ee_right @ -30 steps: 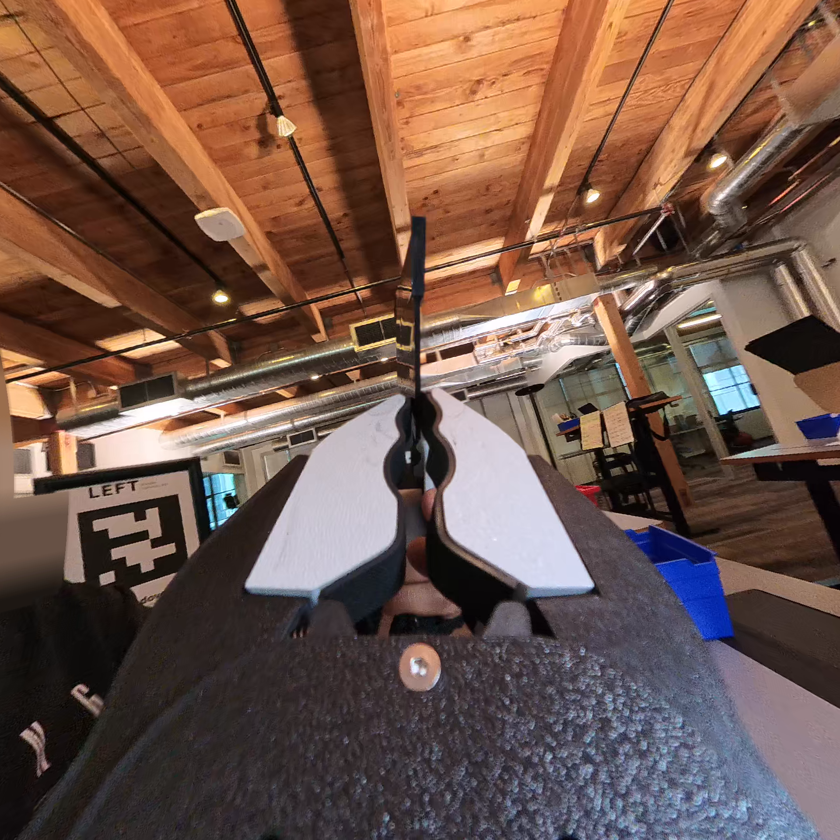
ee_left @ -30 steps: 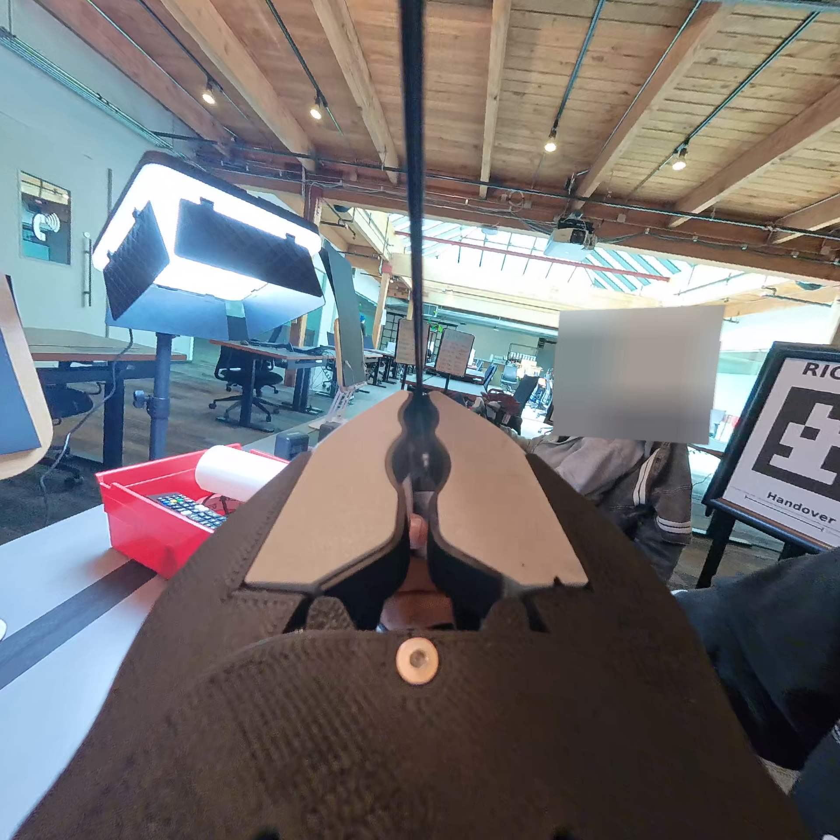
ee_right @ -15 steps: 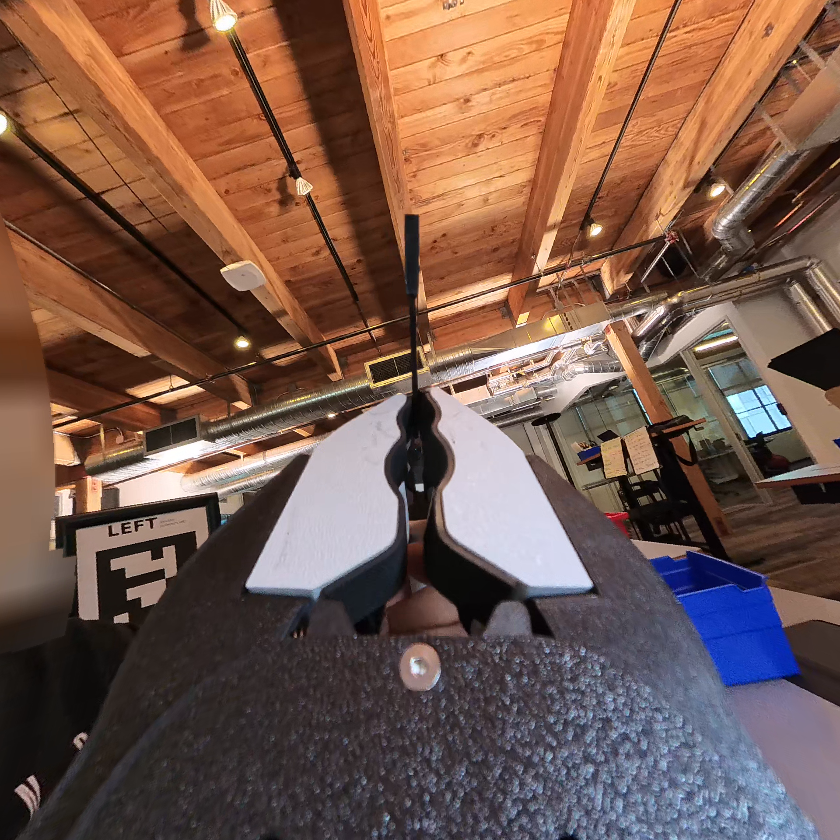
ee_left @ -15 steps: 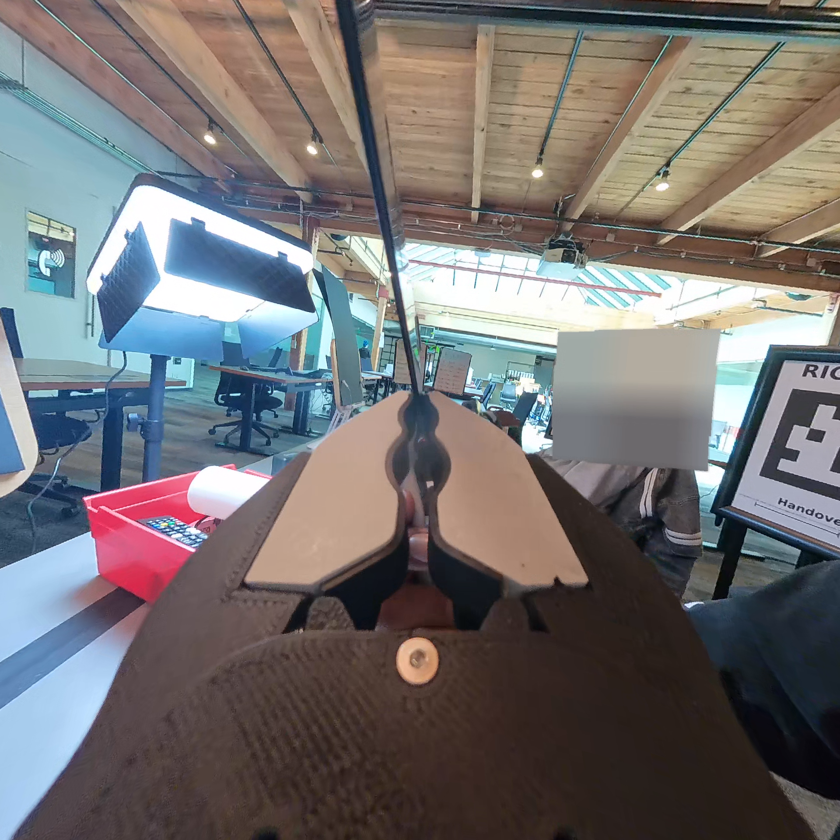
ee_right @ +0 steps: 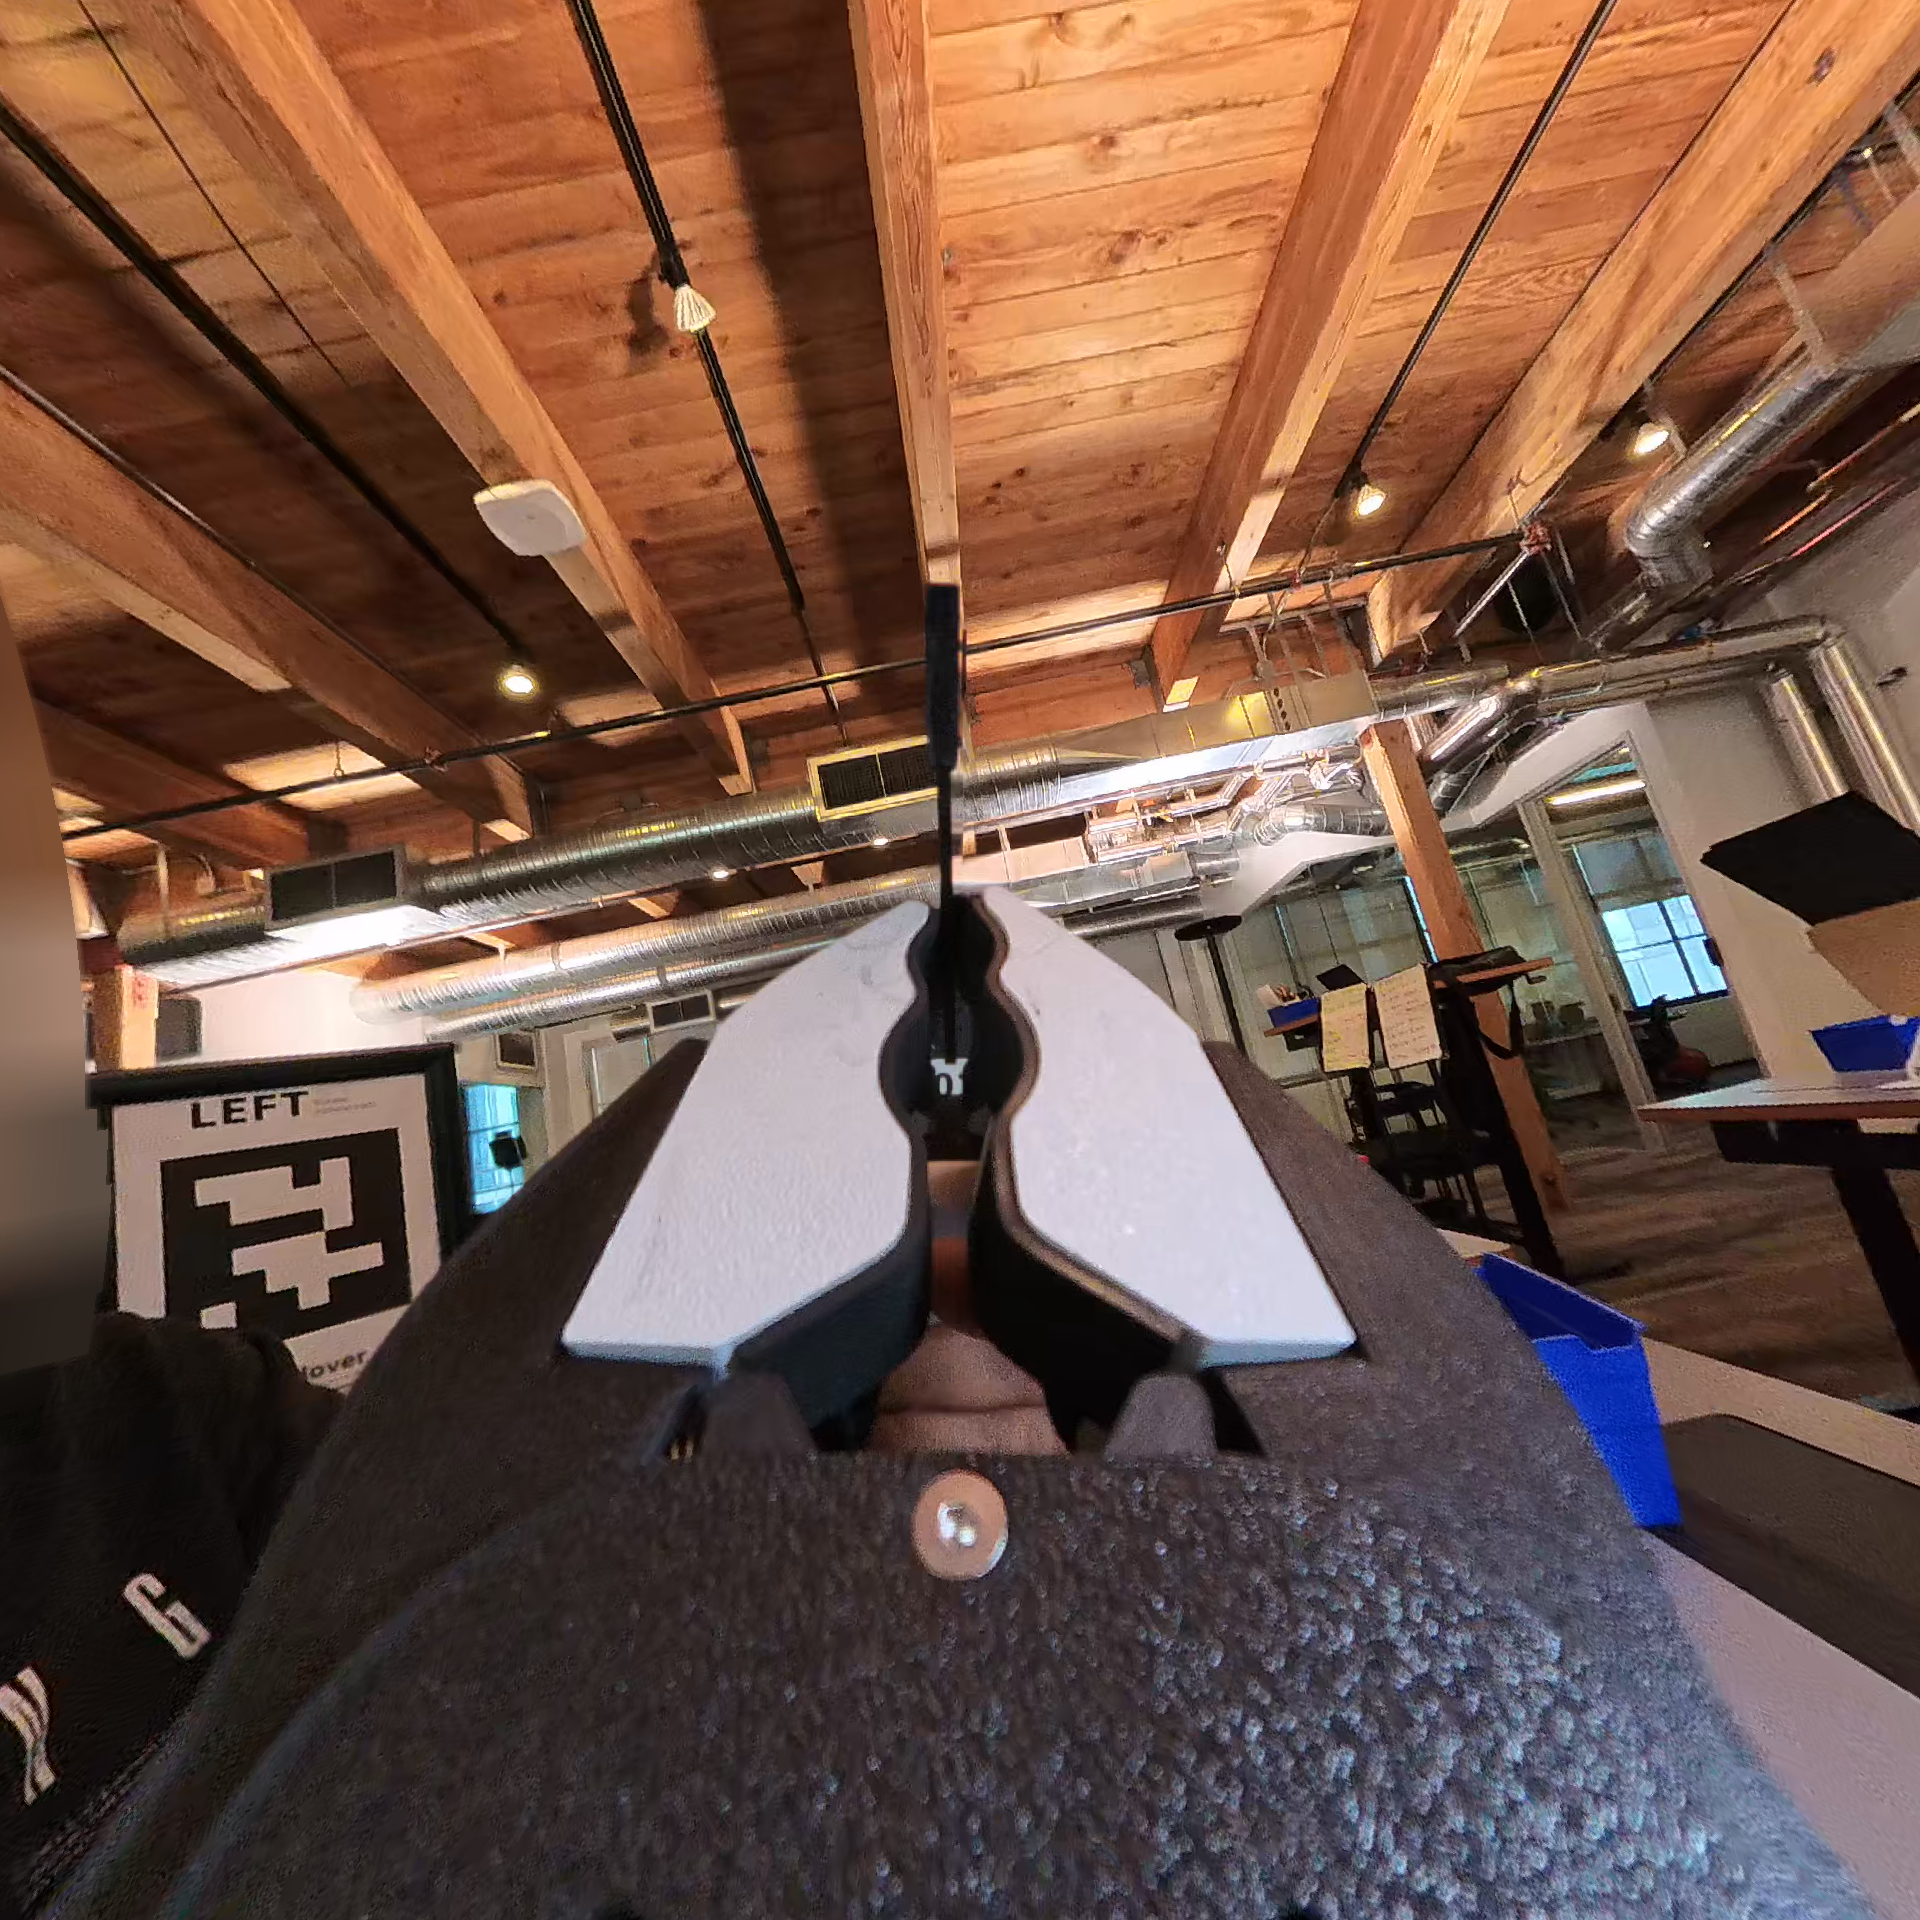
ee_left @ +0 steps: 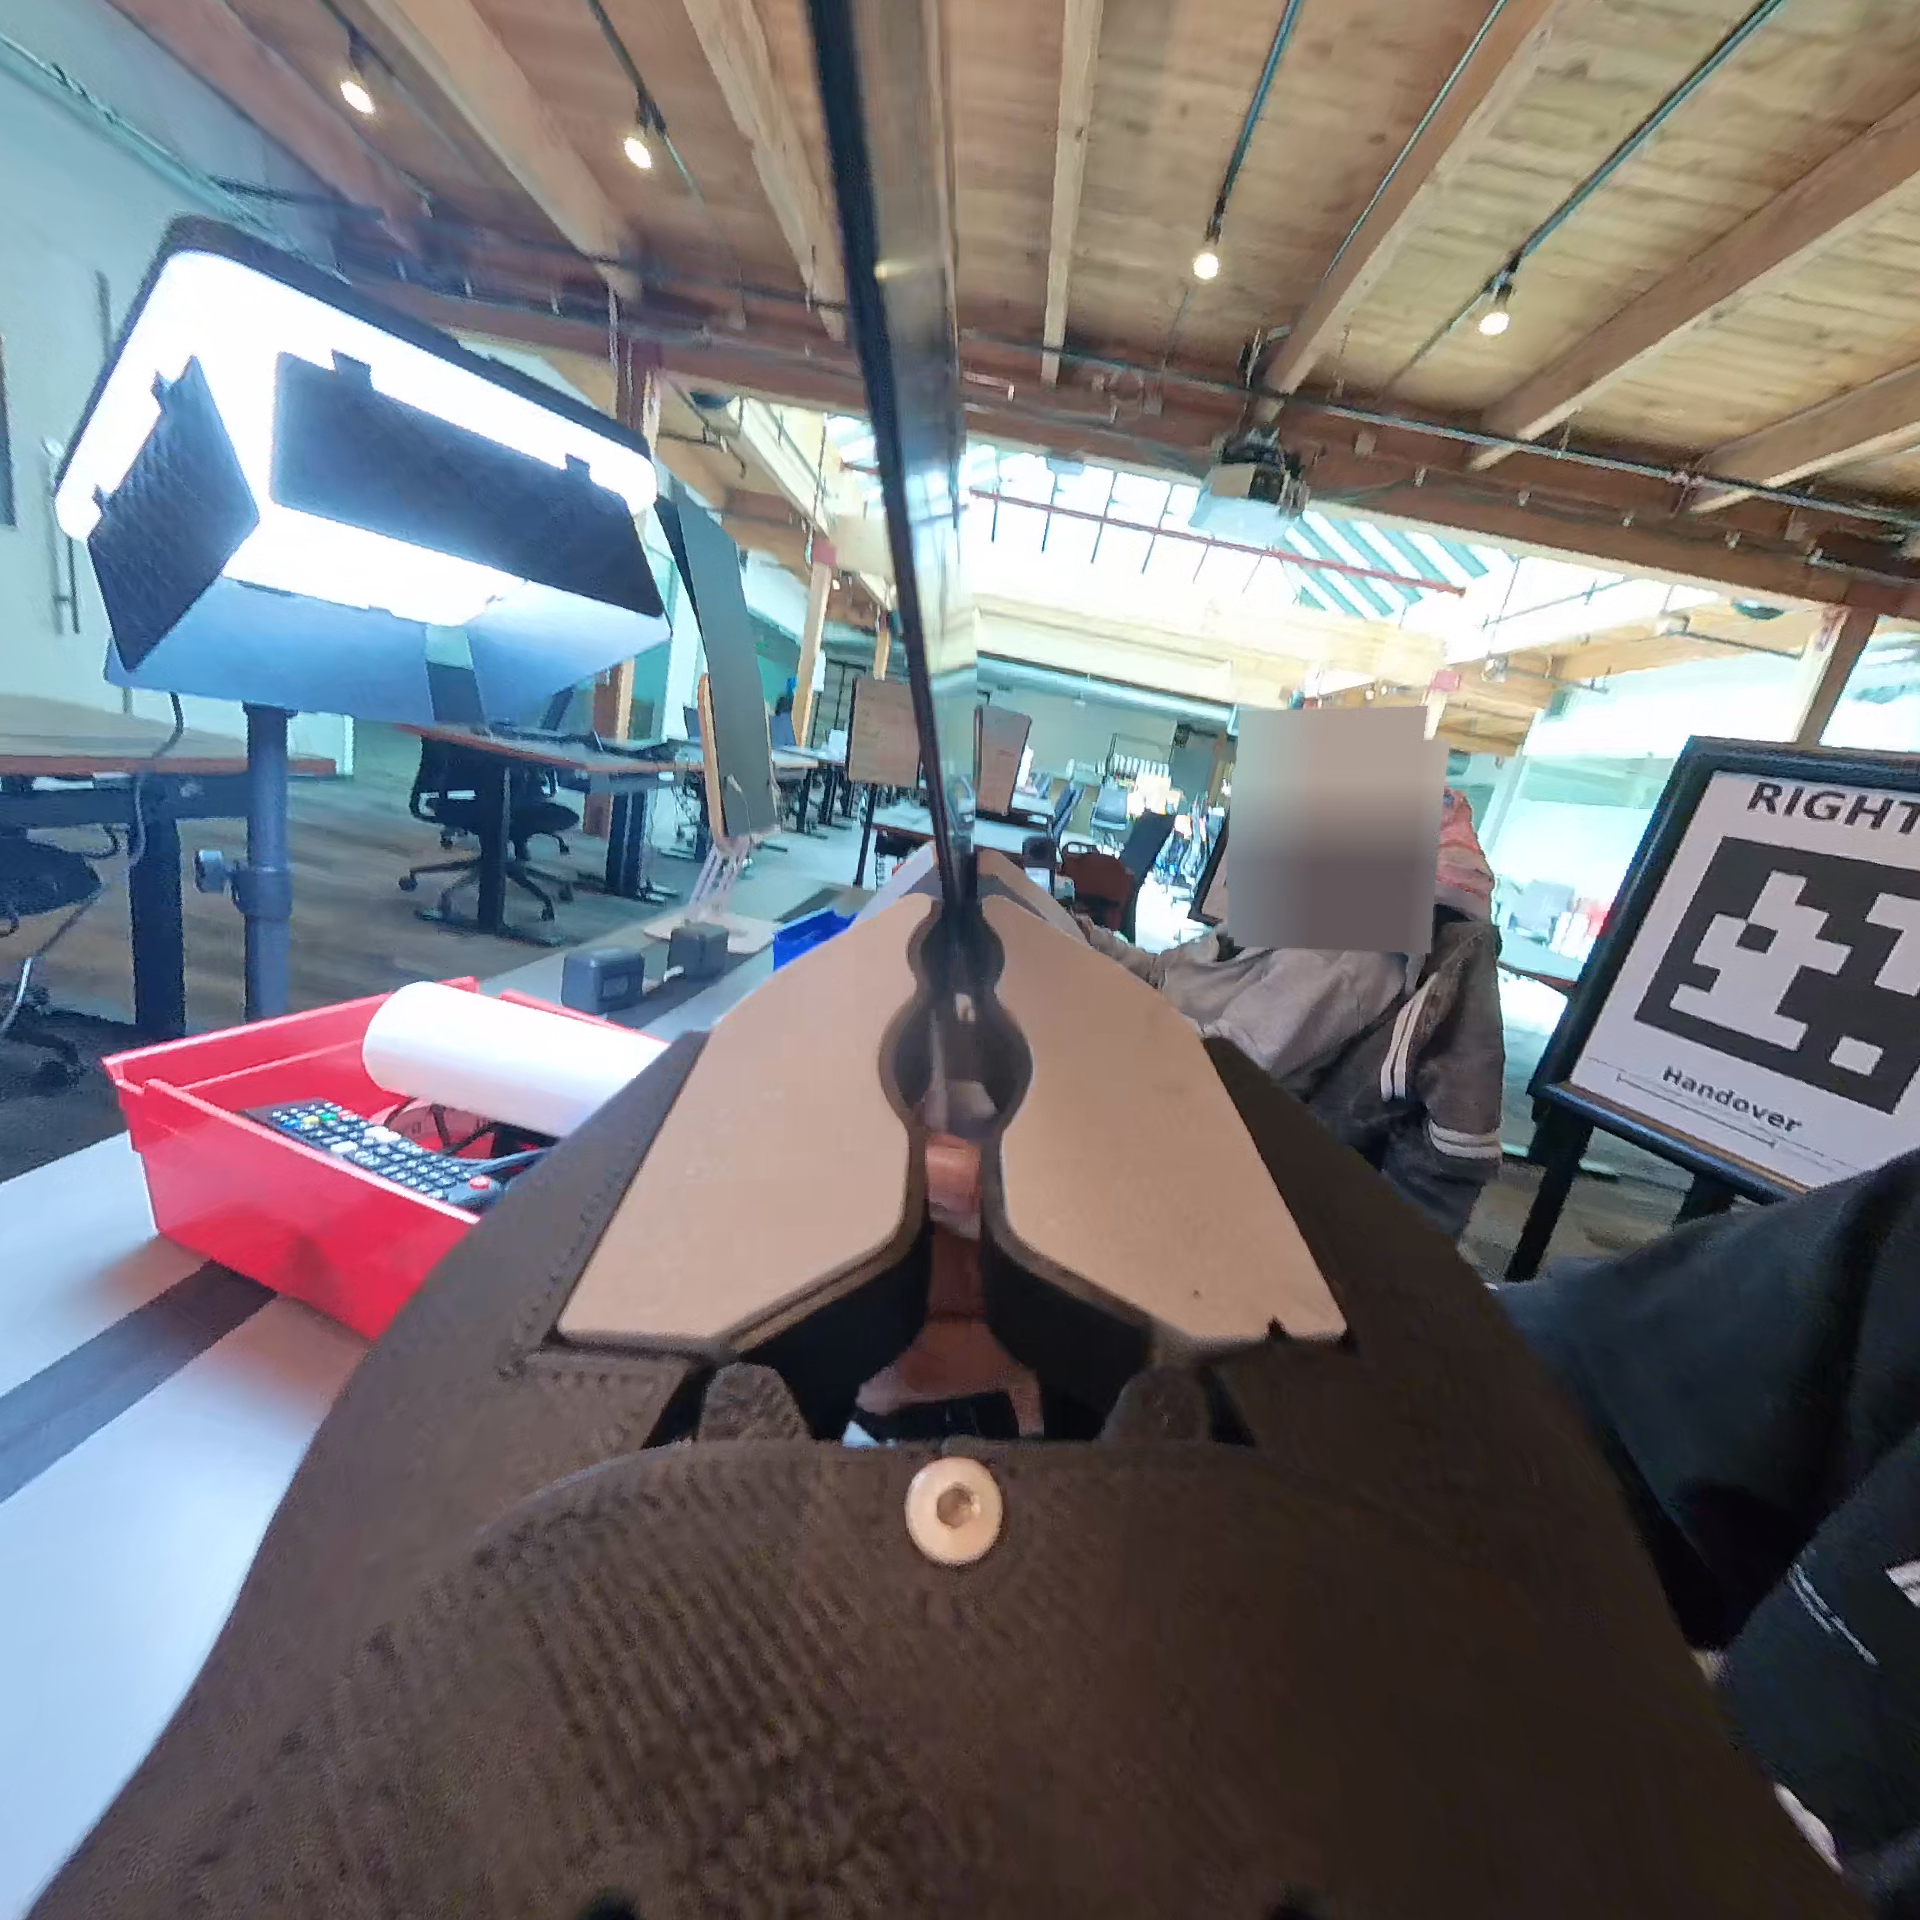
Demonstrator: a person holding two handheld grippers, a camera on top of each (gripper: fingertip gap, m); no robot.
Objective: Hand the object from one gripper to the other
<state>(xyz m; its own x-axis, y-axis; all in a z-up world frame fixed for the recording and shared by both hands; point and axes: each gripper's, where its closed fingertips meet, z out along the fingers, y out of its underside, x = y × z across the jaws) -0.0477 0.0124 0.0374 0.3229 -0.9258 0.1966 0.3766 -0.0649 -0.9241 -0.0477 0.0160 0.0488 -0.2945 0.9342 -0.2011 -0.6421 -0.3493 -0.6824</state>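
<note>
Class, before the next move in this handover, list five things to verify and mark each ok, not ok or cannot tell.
1. Left gripper shut on the thin black object: ok.
2. Right gripper shut on the thin black strip: ok.
3. Both hold the same piece: cannot tell; neither view shows the other gripper.
4. Strip upright in the right jaws: ok.
5. Object upright in the left jaws: not ok; it leans left.
</note>
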